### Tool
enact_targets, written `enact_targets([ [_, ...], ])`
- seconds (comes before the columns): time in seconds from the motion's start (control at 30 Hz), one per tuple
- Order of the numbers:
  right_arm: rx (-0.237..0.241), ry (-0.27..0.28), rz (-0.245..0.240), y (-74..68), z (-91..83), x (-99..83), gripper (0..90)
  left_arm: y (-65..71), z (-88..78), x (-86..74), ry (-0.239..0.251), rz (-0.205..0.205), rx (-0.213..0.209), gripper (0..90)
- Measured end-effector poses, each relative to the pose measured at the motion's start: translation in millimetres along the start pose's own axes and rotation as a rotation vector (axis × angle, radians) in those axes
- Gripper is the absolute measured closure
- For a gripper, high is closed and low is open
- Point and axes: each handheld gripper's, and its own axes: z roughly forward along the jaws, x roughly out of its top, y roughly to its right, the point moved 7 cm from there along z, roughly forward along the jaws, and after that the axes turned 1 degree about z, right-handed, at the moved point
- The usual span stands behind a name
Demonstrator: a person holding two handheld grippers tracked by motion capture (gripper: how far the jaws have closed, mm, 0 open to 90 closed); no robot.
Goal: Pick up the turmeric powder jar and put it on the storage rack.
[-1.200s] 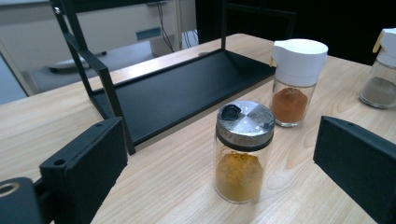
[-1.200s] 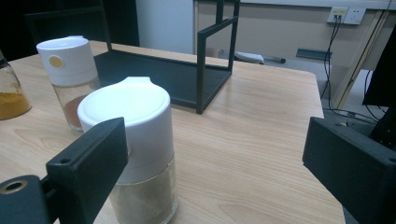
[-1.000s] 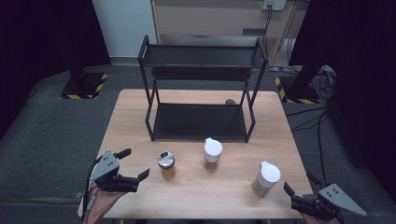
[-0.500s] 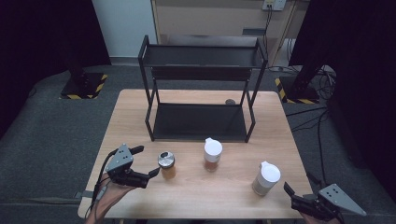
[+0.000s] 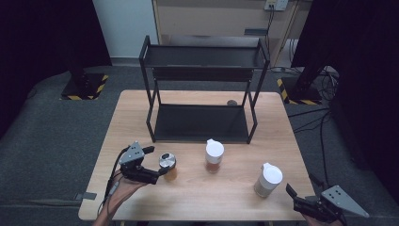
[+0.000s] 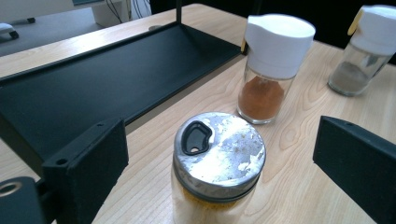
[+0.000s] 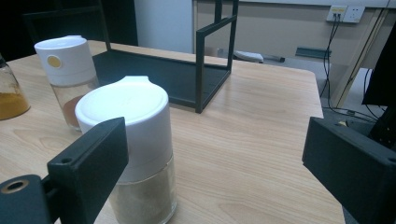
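Three spice jars stand in front of a black two-tier rack (image 5: 202,122). A metal-lidded jar of yellow powder (image 5: 167,165) (image 6: 217,163) sits between the wide-open jaws of my left gripper (image 5: 154,162) (image 6: 224,163), with a gap on each side. A white-capped jar of red-brown powder (image 5: 214,156) (image 6: 273,70) (image 7: 67,74) stands at the middle. Another white-capped jar, holding pale powder (image 5: 267,179) (image 7: 140,154) (image 6: 366,49), stands at the right. My right gripper (image 5: 301,195) (image 7: 215,158) is open beside and just behind that jar, near the table's front right corner.
The wooden table (image 5: 282,141) has free room on its right side and in front of the jars. The rack's lower shelf (image 6: 93,88) is bare. A small dark disc (image 5: 231,102) lies behind the rack. Cables (image 5: 324,117) trail on the grey floor at right.
My left gripper has moved right and forward across the table until its open jaws flank the metal-lidded jar. The right gripper has stayed still.
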Motion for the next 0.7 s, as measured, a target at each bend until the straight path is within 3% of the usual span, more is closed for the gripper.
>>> enact_targets([
  [0.37, 0.001, 0.0, 0.0, 0.1, 0.3, -0.1, 7.2, -3.6, 21.6, -9.9, -0.015, -0.021, -0.018, 4.6],
  [0.7, 0.0, 0.001, 0.0, 0.1, 0.2, -0.2, 7.2, -6.7, 33.3, -19.0, -0.002, -0.008, -0.024, 15.3],
])
